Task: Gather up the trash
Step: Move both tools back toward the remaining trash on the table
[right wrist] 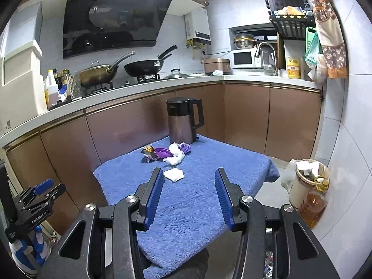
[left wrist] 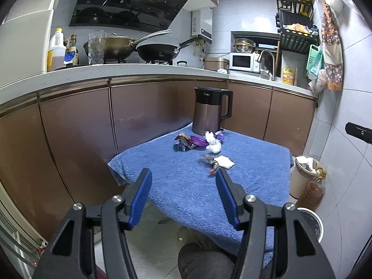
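Trash lies on a table under a blue towel: a crumpled dark wrapper, a purple lid, crumpled white tissue, a purple wrapper, a folded white tissue and a small dark wrapper. My left gripper is open and empty above the near part of the towel. It also shows in the right wrist view. My right gripper is open and empty, short of the folded tissue.
A brown electric kettle stands at the table's far edge. A trash bin with paper in it stands on the floor at the right, an oil bottle beside it. Brown cabinets and a counter run behind.
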Available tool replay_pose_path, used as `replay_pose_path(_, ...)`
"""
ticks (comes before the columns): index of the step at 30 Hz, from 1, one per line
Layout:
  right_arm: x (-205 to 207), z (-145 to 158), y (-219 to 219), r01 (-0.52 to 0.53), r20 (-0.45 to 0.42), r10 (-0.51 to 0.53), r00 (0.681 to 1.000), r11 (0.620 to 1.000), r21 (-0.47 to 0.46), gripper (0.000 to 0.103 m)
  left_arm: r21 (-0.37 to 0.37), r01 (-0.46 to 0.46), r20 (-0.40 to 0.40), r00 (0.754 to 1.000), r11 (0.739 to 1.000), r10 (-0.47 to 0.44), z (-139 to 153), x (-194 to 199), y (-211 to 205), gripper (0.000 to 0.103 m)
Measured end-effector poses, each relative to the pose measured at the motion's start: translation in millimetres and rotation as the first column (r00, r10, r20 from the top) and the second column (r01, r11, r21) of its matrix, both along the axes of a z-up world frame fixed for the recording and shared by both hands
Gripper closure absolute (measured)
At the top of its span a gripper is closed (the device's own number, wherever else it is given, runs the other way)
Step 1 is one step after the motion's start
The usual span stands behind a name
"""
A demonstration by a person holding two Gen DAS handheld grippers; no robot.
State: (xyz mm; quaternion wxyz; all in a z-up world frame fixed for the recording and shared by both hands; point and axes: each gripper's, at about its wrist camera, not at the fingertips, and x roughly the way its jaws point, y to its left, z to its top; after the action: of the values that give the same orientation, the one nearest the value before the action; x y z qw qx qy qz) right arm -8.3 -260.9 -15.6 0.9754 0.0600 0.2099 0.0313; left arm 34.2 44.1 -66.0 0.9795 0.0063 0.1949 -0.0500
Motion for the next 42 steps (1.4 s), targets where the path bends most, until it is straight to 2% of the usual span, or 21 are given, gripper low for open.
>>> replay_pose_path(13, 34.8, -13.9, -6.0, -0.019, -0.037, 0.020, 0.999, 0.999, 0.029, 0.057, 0.048, -0.033, -0.045, 0.998, 0.998, 0.035, -10.8, 27.9, -7.8, 0.048)
replay_pose_path(22, 64.9, -21.8, -8.2, -0.035, -0.055, 0.037, 0.998, 0.999, 0.038, 0.057, 0.090, -0.026, -0.102, 0.994, 0.996, 0.035, -23.0, 59.7, -17.0, 0.048)
replay_pose_path(30, 104.4, -40.8, -9.3, -0.056, -0.096, 0.061, 0.994, 0.997, 0.053, 0.057, 0.131, -0.015, -0.165, 0.986, 0.991, 0.037, -37.1, 96.5, -22.1, 0.048)
replay_pose_path(34, 132.8, -52.5, -10.2, -0.071, -0.124, 0.077, 0.989, 0.996, 0.053, 0.057, 0.100, 0.024, -0.209, 0.978, 0.995, -0.002, -44.8, 123.2, -22.6, 0.048)
replay_pose_path(42, 196.2, -77.5, -9.5, -0.107, -0.168, 0.116, 0.979, 0.992, 0.060, 0.057, -0.065, 0.130, -0.313, 0.939, 0.989, -0.144, -59.8, 211.4, -24.8, 0.048)
